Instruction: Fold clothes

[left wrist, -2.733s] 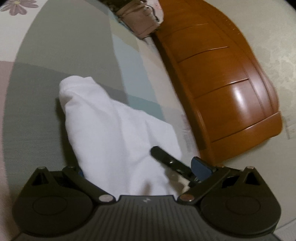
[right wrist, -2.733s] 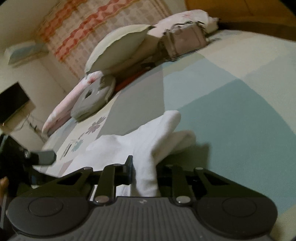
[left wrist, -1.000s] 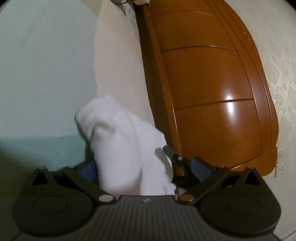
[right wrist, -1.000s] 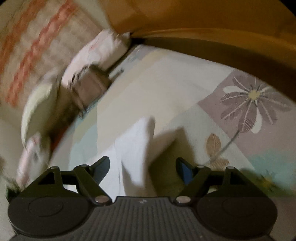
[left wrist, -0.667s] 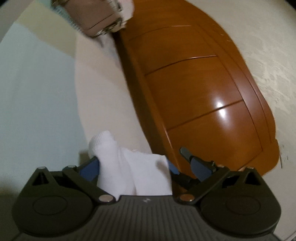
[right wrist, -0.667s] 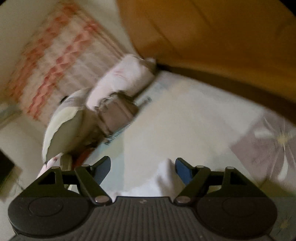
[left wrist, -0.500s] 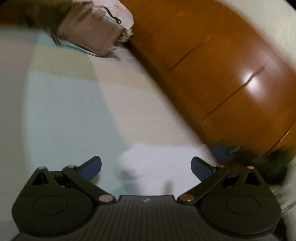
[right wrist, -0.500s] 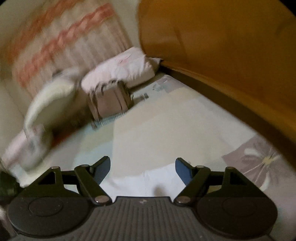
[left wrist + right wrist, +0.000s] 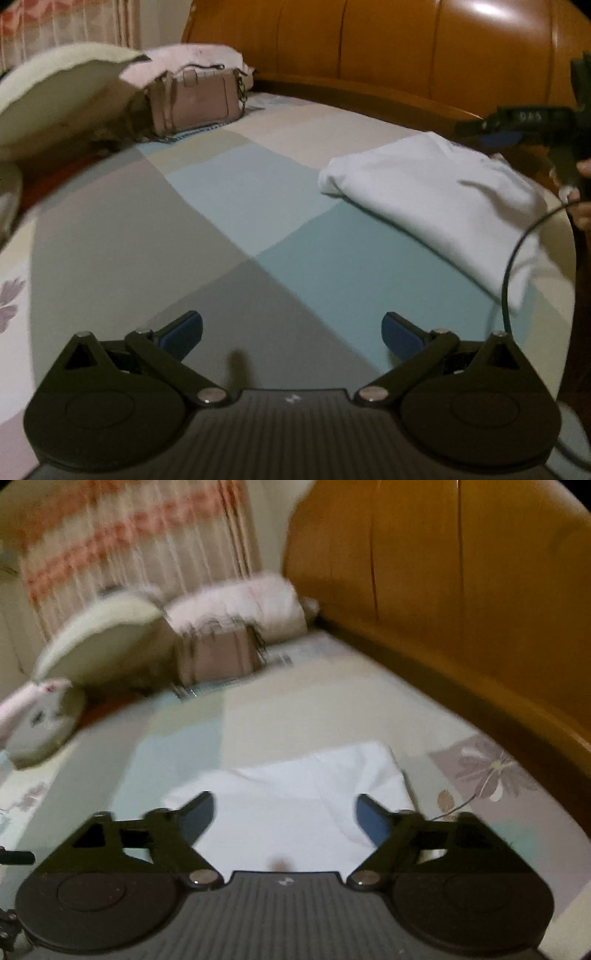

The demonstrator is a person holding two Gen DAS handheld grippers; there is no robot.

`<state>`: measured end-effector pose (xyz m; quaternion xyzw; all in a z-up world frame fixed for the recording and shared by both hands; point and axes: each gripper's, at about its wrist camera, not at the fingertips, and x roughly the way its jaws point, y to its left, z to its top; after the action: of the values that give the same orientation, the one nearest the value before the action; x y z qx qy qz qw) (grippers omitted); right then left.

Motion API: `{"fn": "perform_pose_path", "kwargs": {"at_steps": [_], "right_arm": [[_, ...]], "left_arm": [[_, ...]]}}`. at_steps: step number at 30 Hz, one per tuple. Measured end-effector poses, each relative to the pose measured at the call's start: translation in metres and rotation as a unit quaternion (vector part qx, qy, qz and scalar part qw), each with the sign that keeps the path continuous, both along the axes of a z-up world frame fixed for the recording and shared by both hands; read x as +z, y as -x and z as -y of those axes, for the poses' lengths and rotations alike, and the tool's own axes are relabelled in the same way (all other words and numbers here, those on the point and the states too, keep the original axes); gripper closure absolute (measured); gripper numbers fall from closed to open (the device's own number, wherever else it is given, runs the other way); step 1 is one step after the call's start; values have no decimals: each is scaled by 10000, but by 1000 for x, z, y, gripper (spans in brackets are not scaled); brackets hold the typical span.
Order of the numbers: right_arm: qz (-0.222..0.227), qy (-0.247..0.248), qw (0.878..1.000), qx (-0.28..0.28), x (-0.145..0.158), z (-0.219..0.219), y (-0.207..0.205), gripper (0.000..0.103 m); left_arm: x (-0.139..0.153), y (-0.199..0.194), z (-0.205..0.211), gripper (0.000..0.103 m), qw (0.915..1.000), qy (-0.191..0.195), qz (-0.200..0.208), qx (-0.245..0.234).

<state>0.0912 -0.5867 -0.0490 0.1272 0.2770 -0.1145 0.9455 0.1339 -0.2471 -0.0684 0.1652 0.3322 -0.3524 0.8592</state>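
Observation:
A folded white garment lies flat on the patchwork bedspread near the wooden headboard. My left gripper is open with nothing between its fingers, pulled back over the grey and blue patches, well to the left of the garment. My right gripper is open too, hovering just above the garment with its fingers spread over the cloth. In the left wrist view the right gripper shows beyond the garment's far edge, a hand holding it.
A pink handbag and several pillows sit at the head of the bed. The orange wooden headboard runs along the far side. A black cable hangs across the garment's right end. Striped curtains hang behind.
Both grippers let go of the white garment and opened. It now lies folded on the bed, and the left gripper has drawn back and swung away from it.

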Motion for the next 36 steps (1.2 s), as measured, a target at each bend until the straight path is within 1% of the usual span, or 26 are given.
{"fn": "perform_pose_path", "kwargs": {"at_steps": [1, 3, 4, 5, 6, 7, 9, 10, 11, 13, 14, 15, 17, 18, 20, 21, 22, 26, 27, 29, 31, 35, 36], "right_arm": [[15, 76, 10000, 26, -2, -4, 8, 10], [-226, 186, 9995, -125, -19, 4, 6, 17], [-364, 237, 9988, -213, -29, 9, 4, 18], [-373, 179, 9987, -287, -28, 11, 4, 18], [-400, 40, 9984, -407, -19, 9, 4, 18], [-390, -10, 9982, -466, -11, 4, 6, 17], [-31, 180, 9996, -226, 1, -19, 16, 10], [-4, 273, 9996, -88, 0, -28, 16, 4], [-28, 360, 9993, 50, -4, -36, 14, 4], [-602, 495, 9969, 102, -27, -44, 2, 2], [-688, 663, 9954, 75, -33, -48, 1, 0], [-704, 862, 9938, 49, -37, -53, 3, 0], [-759, 772, 9941, -38, -29, -57, 10, 0], [-658, 657, 9957, -24, -24, -58, 18, 0], [-489, 628, 9968, 110, -26, -65, 39, 0], [-652, 731, 9951, 122, -32, -69, 41, 0], [-684, 764, 9947, 98, -33, -70, 47, 0], [-575, 781, 9953, -21, -30, -71, 73, 0], [-467, 734, 9962, -52, -27, -68, 74, 0], [-203, 610, 9979, -112, -20, -59, 74, 0], [-106, 567, 9982, -187, -18, -48, 65, 0], [-208, 736, 9967, -279, -22, -33, 39, 0], [-403, 703, 9959, -409, -27, -24, 32, 0]], "left_arm": [[-1, 8, -3, 1, 10000, 3, -60, -39], [-2, 23, -9, 1, 9998, 0, -165, -137], [-2, 30, -12, 1, 9997, -18, -161, -172], [-2, 38, -16, 1, 9997, -37, -157, -207], [-1, 44, -17, 1, 9997, -58, -116, -216], [1, 48, -18, 1, 9997, -82, -45, -204], [4, 55, -20, 1, 9997, -131, 98, -180], [6, 59, -21, 1, 9996, -155, 170, -167], [8, 63, -22, 1, 9994, -179, 242, -155], [12, 70, -24, 1, 9989, -228, 385, -130], [13, 74, -25, 1, 9986, -252, 456, -118], [15, 78, -25, 1, 9982, -276, 528, -106], [18, 82, -26, 1, 9980, -235, 574, -121], [18, 83, -26, 1, 9981, -227, 566, -130], [17, 85, -26, 1, 9982, -212, 550, -149], [17, 86, -26, 1, 9982, -205, 541, -158], [17, 87, -26, 1, 9982, -197, 533, -167], [17, 90, -25, 1, 9984, -167, 500, -205], [17, 91, -25, 1, 9984, -159, 492, -214], [17, 93, -25, 1, 9985, -144, 475, -232], [17, 95, -25, 1, 9985, -129, 459, -251], [17, 97, -25, 1, 9986, -110, 432, -269], [17, 95, -26, 1, 9987, -123, 449, -215]]}}
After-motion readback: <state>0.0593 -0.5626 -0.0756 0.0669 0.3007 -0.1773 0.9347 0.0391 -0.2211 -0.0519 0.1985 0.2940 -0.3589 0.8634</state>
